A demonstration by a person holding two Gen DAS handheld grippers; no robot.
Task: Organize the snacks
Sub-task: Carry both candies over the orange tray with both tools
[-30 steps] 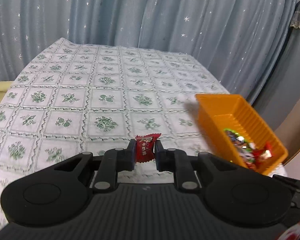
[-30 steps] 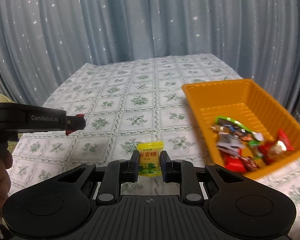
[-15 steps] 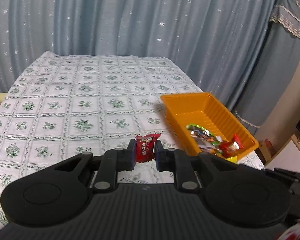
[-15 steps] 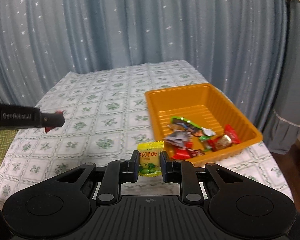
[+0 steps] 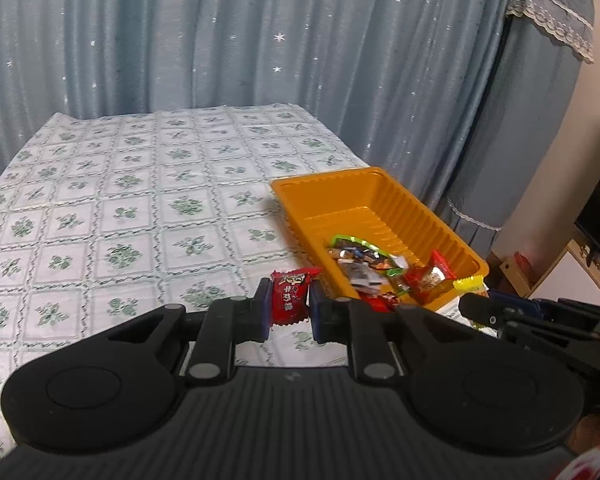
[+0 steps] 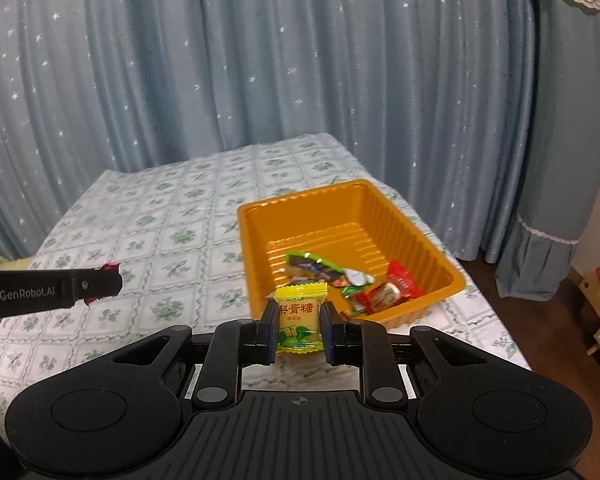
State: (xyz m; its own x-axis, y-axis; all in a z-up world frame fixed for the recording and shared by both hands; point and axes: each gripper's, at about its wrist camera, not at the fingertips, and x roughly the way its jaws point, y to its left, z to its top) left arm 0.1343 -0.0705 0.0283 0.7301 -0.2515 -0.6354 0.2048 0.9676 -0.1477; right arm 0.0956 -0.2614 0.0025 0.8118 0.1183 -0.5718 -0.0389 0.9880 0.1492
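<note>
Several snacks already lie in the tray point(image 6: 440, 236) at center right, while the left claw point(image 5: 287, 306) clamps a red candy point(image 5: 290, 298) and the right claw point(image 6: 299, 326) a yellow candy point(image 6: 299, 320), both undelivered.

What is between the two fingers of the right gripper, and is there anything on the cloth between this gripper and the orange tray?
In the right wrist view the right gripper is shut on a yellow candy. The orange tray lies just beyond; no bare cloth shows between.
</note>
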